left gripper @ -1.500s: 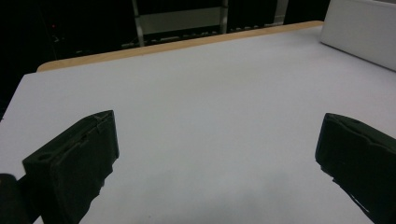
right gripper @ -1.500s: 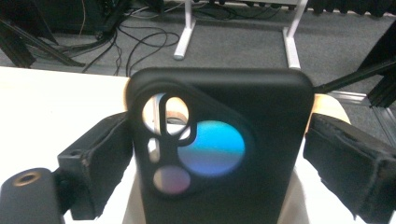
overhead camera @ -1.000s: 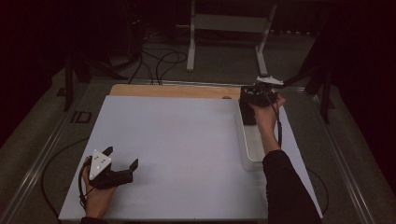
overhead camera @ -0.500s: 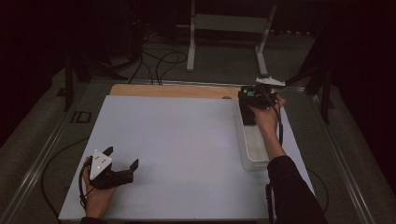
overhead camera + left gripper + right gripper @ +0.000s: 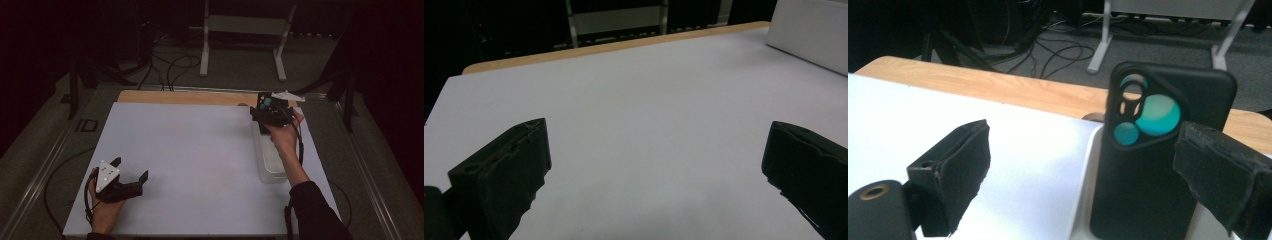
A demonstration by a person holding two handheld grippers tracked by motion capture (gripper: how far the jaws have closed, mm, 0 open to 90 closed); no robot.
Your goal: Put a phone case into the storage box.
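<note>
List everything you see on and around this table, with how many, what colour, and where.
Black phone case with teal showing through its camera cut-outs: one, standing upright at the far end of the tray, between the right tongs' jaws.
Clear plastic tray: one, see-through, right side of the table.
White table top: one, white, with a light wooden strip along its far edge.
Grey metal stand: one, on the floor beyond the table.
Black cables: several, on the floor beyond the table.
Left tongs: one pair, black, open, resting near the table's front left corner.
Right tongs: one pair, black, open around the case.
</note>
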